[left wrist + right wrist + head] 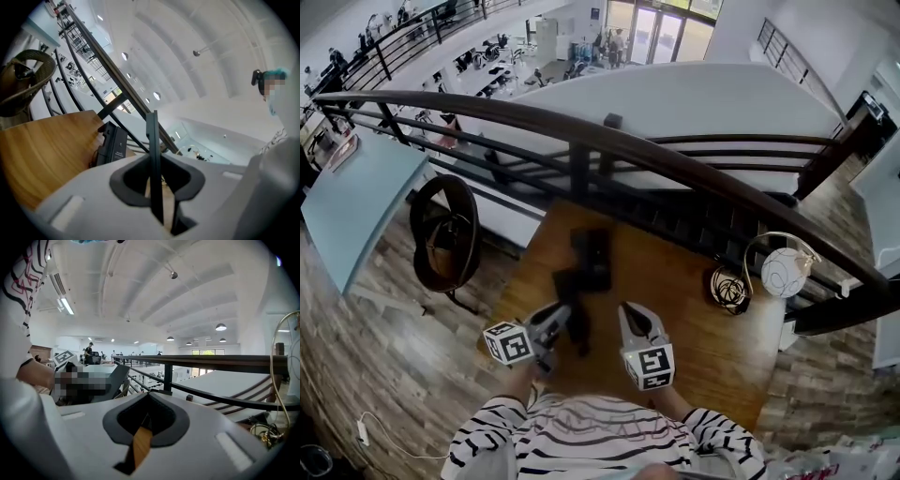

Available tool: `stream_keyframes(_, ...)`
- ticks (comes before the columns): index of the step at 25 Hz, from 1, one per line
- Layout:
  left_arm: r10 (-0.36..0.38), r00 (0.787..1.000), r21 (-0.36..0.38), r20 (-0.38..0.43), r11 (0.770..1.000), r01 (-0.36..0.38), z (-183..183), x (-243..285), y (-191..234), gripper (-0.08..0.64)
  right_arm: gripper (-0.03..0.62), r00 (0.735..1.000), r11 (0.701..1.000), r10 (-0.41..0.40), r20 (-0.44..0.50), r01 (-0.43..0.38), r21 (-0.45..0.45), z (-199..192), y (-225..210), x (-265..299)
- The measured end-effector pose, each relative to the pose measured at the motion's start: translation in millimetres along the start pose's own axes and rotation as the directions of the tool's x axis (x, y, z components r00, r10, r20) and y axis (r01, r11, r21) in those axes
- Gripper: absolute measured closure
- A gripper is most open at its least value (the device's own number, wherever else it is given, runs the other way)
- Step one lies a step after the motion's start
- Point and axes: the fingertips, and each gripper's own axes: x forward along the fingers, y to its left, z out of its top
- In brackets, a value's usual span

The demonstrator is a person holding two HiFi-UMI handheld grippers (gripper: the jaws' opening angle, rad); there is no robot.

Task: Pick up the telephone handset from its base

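Note:
The black telephone base [593, 255] sits on the wooden table [703, 328] near its far edge; it also shows in the left gripper view as the base [114, 143]. The black handset [572, 292] is off the base, toward me. My left gripper [559, 319] is shut on it. In the left gripper view the handset [152, 140] stands edge-on as a thin dark slab between the jaws of the left gripper [155, 180]. My right gripper [631, 314] hangs beside it to the right, shut and empty. In the right gripper view the gripper [146, 416] holds nothing, and the handset [110, 379] shows at left.
A white ball lamp [786, 272] with a wire hoop and a coil of cable [729, 289] lie at the table's right end. A dark railing [581, 141] runs behind the table, with an open drop beyond. A round dark chair [445, 232] stands on the floor at left.

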Motion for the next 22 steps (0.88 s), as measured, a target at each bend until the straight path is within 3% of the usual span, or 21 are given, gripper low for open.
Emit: stream_keyframes(22,0.056,0.994,0.069,0.094,0.996,-0.063,-58,-56,-69,0.491,0.592,0.992,0.992,0.124,0.013,-0.124,0.017,-16,43,-83)
